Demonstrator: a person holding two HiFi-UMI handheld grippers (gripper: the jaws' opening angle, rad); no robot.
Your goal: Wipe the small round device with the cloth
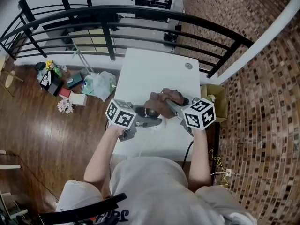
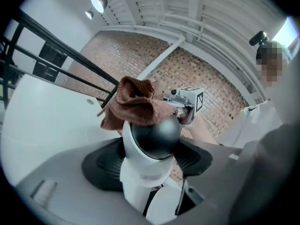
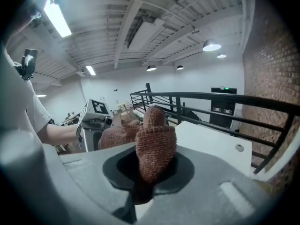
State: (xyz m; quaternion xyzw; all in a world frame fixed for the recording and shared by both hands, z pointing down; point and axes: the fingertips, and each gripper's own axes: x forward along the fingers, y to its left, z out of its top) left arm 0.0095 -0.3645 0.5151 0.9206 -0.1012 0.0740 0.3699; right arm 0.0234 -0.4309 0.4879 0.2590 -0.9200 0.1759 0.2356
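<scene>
L tongs [image 2: 150, 165] clamp glossy black-domed white device [image 2: 157, 131], R tongs [image 3: 151, 165] pinch nubby brown cloth [image 3: 154, 144]

A white table [image 1: 154, 69] stands mid-frame in the head view, with a small round grommet [image 1: 188, 65] near its far right corner. A curved black railing [image 1: 108, 32] crosses the top of the frame. Wooden floor [image 1: 42, 139] fills the left, with a heap of clutter [image 1: 58, 78] and a pale plastic bag [image 1: 99, 84] at centre left. A brick wall [image 1: 262, 102] covers the right. In the right gripper view, a white beamed ceiling [image 3: 140, 27] carries a strip light [image 3: 57, 18] at upper left.
</scene>
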